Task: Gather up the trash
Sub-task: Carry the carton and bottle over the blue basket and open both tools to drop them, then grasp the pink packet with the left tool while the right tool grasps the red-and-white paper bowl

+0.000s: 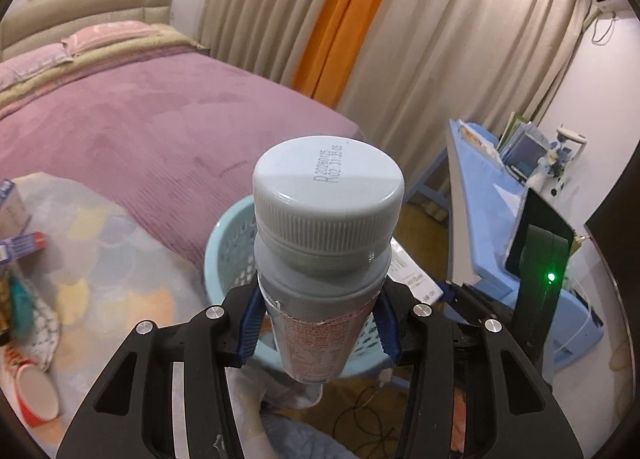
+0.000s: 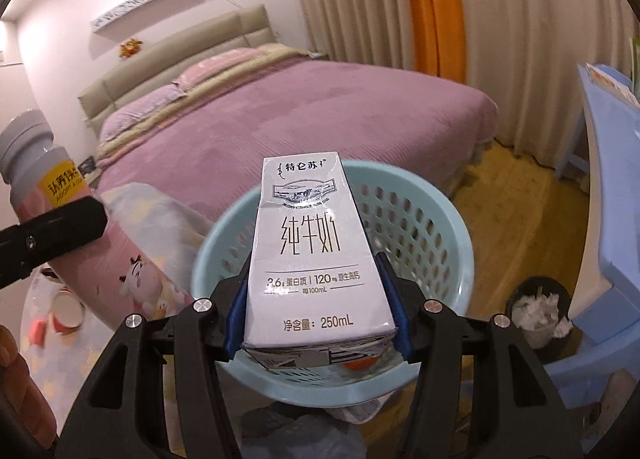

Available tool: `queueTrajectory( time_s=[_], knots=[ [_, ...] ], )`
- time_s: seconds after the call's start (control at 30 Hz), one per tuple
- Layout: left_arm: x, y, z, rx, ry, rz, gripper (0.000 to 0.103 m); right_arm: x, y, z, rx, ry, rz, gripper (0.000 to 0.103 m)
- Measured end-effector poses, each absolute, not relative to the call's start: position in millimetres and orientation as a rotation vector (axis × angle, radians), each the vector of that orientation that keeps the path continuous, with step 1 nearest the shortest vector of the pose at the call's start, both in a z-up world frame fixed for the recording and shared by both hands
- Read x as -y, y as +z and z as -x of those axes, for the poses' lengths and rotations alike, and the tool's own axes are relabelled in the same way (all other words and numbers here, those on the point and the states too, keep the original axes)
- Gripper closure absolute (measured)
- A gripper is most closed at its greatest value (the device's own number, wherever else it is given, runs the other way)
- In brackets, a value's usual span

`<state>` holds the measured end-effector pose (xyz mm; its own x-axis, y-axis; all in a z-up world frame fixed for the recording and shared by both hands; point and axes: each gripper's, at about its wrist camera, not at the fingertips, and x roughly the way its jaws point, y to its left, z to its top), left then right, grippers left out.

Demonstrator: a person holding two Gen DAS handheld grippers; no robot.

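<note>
Two items are in my grip: left gripper (image 1: 320,323) clamps a capped bottle (image 1: 324,259), right gripper (image 2: 318,319) clamps a milk carton (image 2: 316,259). Neither is yet dropped into the blue basket (image 2: 452,259); paper cups (image 1: 36,395) remain outside it.

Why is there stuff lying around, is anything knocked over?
Yes, a red paper cup lies tipped on its side on the patterned blanket, left of the blue basket. The bottle and milk carton are simply gripped, undamaged.
</note>
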<state>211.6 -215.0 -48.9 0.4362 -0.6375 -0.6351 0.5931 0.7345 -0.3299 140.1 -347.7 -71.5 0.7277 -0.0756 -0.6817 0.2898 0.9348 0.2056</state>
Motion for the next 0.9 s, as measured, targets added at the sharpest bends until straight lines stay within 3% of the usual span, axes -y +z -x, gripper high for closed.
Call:
queueTrajectory(
  time_s=[0.33,0.4,0.43,0.5,0.9],
  knots=[
    [234.9,-86.4,-238.0,-0.907,-0.735,0.072,0.056,355.1,-97.0,-148.6,-0.797,-0.228,-0.337,0.048],
    [234.4,-86.5,-236.5,-0.903,-0.726,0.074,0.048,356.6,-98.8,-148.7,-0.800,-0.226,-0.345,0.041],
    [232.5,-85.6,-236.1,-0.896,-0.719,0.077,0.041,357.4,-99.6,-148.2,-0.800,-0.225,-0.349,0.041],
    [228.9,-83.7,-235.4,-0.882,-0.699,0.077,0.036,356.7,-100.5,-146.7,-0.801,-0.230,-0.353,0.041],
    [195.8,-78.0,-215.6,-0.869,-0.688,0.103,0.036,331.5,-80.8,-136.0,-0.759,-0.171,-0.316,0.041]
  ],
)
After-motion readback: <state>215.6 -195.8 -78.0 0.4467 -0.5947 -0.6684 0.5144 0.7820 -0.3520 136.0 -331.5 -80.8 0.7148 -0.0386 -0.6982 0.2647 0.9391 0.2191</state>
